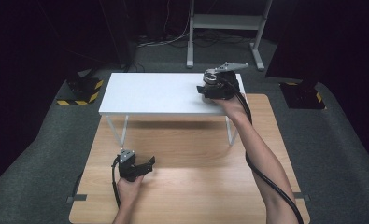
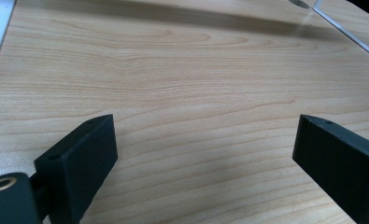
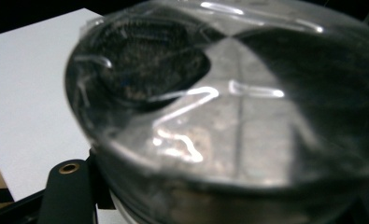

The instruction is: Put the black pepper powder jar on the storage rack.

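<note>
From above, I am at a light wooden table [image 1: 187, 186] with a low white shelf [image 1: 154, 93] standing on thin legs across its far half. My left gripper [image 1: 147, 164] sits low over the near left part of the wood, held in my left hand [image 1: 127, 185], its black cable looping back beside my wrist. My right gripper [image 1: 204, 91] is out at the far right corner of the white shelf, my forearm stretched toward it and a thick black cable trailing along the arm.

The left gripper view adds what the high view cannot: my left gripper [image 2: 203, 154] has its two black jaws spread wide, with bare wood grain between them.

The right gripper view is blurred and very close. A round container [image 3: 229, 116] with a clear, shiny lid sits right in front of the camera, over the white shelf [image 3: 28, 93]. I cannot tell whether my right jaws are closed on it.
</note>
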Available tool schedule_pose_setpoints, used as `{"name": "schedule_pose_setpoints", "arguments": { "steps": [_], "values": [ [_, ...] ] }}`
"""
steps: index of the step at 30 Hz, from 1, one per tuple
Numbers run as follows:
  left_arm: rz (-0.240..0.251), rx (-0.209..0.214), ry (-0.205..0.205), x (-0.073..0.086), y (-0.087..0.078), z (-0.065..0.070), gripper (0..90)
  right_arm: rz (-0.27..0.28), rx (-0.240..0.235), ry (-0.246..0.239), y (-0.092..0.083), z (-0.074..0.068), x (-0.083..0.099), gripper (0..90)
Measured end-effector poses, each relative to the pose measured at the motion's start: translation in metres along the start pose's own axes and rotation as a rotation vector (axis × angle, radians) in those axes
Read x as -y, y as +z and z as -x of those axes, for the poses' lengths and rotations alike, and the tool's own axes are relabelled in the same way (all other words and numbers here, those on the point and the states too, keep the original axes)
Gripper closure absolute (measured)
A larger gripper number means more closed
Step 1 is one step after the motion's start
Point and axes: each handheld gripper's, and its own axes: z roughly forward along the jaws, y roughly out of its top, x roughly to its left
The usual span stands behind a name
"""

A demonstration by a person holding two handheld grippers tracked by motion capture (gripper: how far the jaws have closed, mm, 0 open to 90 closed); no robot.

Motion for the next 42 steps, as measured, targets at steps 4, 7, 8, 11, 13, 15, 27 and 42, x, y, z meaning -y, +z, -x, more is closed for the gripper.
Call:
{"name": "schedule_pose_setpoints", "arguments": {
  "steps": [4,7,8,11,13,15,27,42],
  "values": [
    [0.0,0.0,0.0,0.0,0.0,0.0,6.8,0.0,0.014,-0.003,0.003,-0.004,0.005,19.3],
    [-0.002,0.001,0.003,0.0,0.0,0.0,6.8,0.006,0.02,-0.01,0.002,-0.006,0.006,17.5],
    [-0.002,0.001,0.004,0.0,0.0,0.0,6.8,0.012,0.025,-0.014,0.0,-0.007,0.007,15.3],
    [-0.001,0.001,0.003,0.0,0.0,0.0,6.8,0.023,0.026,-0.018,-0.004,-0.008,0.009,14.2],
    [-0.004,0.001,0.006,-0.001,0.0,0.0,6.8,0.029,0.035,-0.037,-0.008,-0.011,0.012,13.3],
    [-0.008,0.001,0.013,-0.001,0.0,0.0,6.8,0.036,0.037,-0.044,-0.013,-0.013,0.016,13.1],
    [-0.013,0.004,0.02,-0.002,0.001,0.001,6.8,0.119,0.07,-0.062,-0.058,-0.033,0.075,11.7],
    [-0.011,0.001,0.019,-0.001,0.0,0.001,6.8,0.106,0.006,-0.05,-0.095,-0.054,0.18,12.3]
  ]
}}
